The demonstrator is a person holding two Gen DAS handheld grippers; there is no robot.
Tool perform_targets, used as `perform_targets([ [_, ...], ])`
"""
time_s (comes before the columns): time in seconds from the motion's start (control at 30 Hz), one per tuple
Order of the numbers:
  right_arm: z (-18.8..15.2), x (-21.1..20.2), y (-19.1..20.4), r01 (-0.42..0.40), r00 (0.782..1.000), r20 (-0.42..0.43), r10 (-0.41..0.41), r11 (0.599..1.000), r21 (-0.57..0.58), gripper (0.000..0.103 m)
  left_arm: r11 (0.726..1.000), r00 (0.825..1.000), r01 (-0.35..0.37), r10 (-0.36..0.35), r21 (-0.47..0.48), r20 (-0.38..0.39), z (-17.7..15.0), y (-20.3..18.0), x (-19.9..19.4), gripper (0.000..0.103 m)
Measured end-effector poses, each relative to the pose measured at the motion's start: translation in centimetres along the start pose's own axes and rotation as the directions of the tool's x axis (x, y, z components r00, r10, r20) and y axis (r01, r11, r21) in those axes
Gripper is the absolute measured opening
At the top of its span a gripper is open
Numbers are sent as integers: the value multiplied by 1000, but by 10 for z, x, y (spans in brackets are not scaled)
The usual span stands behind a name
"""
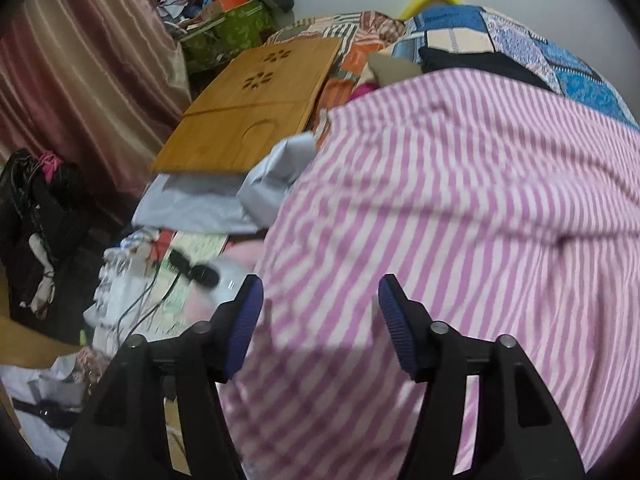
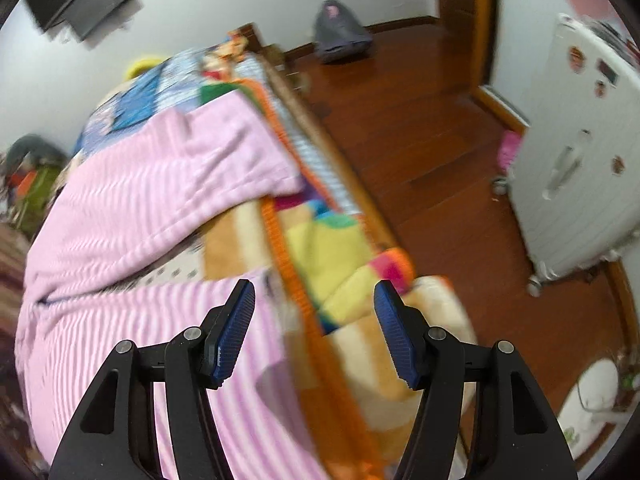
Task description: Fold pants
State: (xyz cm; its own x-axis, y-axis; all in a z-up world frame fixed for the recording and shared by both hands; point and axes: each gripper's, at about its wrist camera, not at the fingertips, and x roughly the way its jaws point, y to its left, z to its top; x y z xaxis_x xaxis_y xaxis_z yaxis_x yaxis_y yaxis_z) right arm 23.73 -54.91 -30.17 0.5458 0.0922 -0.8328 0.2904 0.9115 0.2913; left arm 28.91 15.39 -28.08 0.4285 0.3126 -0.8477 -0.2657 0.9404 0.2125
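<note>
Pink-striped pants lying on bed; both fingers gaping empty, right gripper risking snagging the blanket instead.

We see a home bedroom: a bed with patchwork blanket, curtain, wooden floor.

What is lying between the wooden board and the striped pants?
In the left wrist view, crumpled pale blue cloth lies between the wooden board and the striped pants.
</note>
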Motion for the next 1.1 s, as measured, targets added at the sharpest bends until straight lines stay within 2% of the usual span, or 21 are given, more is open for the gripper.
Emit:
perform_targets([
  [0.1,-3,16,19,-9,1000,-17,8,998,-63,57,1000,1000,-20,20,14,-17,-19,2,-1,64],
  [0.17,-4,20,21,10,1000,-13,-11,997,-82,47,999,999,-33,33,18,-30,-29,4,1,64],
  [0.23,-8,29,21,-3,999,-40,0,997,-74,25,999,998,-39,39,15,-45,-38,7,4,64],
  [0.3,-10,37,20,-22,999,-51,19,998,-57,22,999,998,-40,40,6,-55,-42,11,7,64],
  [0.4,-16,32,25,26,1000,0,-26,995,-100,11,999,998,-44,44,-20,-43,-43,18,6,64],
  [0.5,-12,21,30,68,996,67,-61,991,-117,9,998,998,-59,59,-37,-8,-40,29,-2,64],
  [0.63,2,23,34,149,986,99,-135,979,-139,8,992,996,-90,90,-86,-2,-39,50,-2,64],
  [0.7,9,27,33,167,983,104,-153,976,-140,8,989,996,-88,88,-118,-9,-42,60,2,64],
  [0.73,13,30,32,170,982,101,-157,976,-137,3,989,996,-83,81,-124,-23,-45,63,6,64],
  [0.83,24,39,33,249,965,123,-232,957,-148,2,989,995,-85,78,-125,-58,-54,68,15,64],
  [0.93,34,45,26,201,978,75,-193,973,-115,2,988,995,-75,66,-137,-69,-60,70,19,65],
  [1.0,29,39,27,168,985,67,-160,979,-118,2,987,996,-60,49,-152,-76,-62,71,22,65],
  [1.07,19,28,29,147,988,65,-140,980,-135,8,986,995,-49,34,-162,-89,-62,72,27,64],
  [1.1,15,24,29,132,991,52,-126,982,-134,21,986,995,-41,26,-162,-92,-61,71,28,62],
])
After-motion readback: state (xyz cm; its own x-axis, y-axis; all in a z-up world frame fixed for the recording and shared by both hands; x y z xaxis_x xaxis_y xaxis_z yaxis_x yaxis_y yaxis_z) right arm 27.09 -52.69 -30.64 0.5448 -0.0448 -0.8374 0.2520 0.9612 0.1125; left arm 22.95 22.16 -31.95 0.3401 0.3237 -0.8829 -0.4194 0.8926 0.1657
